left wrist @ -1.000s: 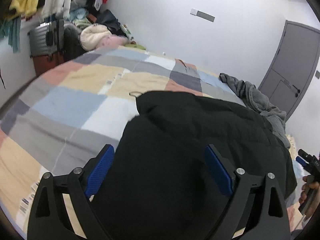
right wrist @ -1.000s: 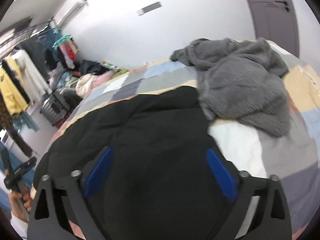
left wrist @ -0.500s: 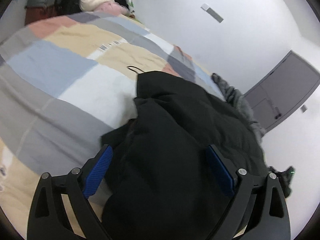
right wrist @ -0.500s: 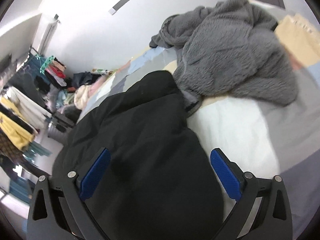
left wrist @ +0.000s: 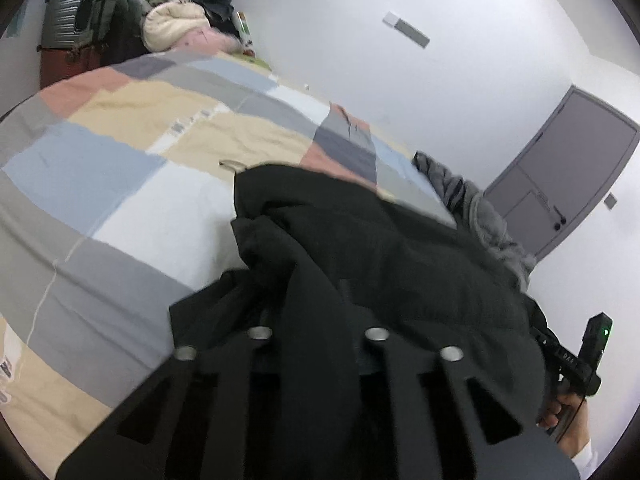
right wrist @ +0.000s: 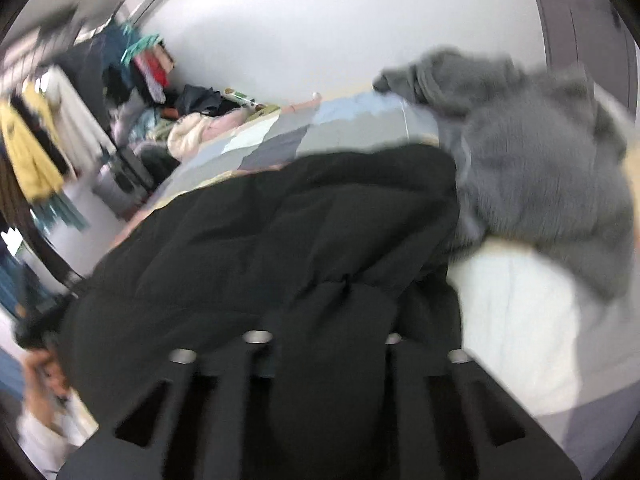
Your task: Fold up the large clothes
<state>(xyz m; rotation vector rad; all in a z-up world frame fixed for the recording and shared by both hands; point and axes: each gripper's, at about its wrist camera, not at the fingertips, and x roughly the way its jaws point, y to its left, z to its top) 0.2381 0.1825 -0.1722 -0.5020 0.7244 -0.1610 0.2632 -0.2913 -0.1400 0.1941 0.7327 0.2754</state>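
A large black padded jacket (left wrist: 400, 264) lies bunched on a bed with a patchwork cover (left wrist: 120, 184). My left gripper (left wrist: 316, 320) is at the jacket's near left edge. Its jaws are closing, drawn together with a fold of black fabric pinched between them; the pads are buried in the cloth. In the right wrist view the same jacket (right wrist: 280, 220) fills the middle. My right gripper (right wrist: 324, 320) is closing on its near right edge in the same way, and fabric bulges up between its fingers. That view is blurred.
A grey fleece garment (right wrist: 540, 168) lies crumpled on the bed, touching the jacket's far right side. A suitcase (left wrist: 76, 12) and piled clothes stand past the bed's far left corner. Hanging clothes (right wrist: 36, 152) line the left wall. A grey door (left wrist: 568, 176) is at the right.
Both grippers went from wide open over the jacket to drawn together on its near edge. Fabric has gathered and risen between each pair of fingers. Both views have shifted sideways.
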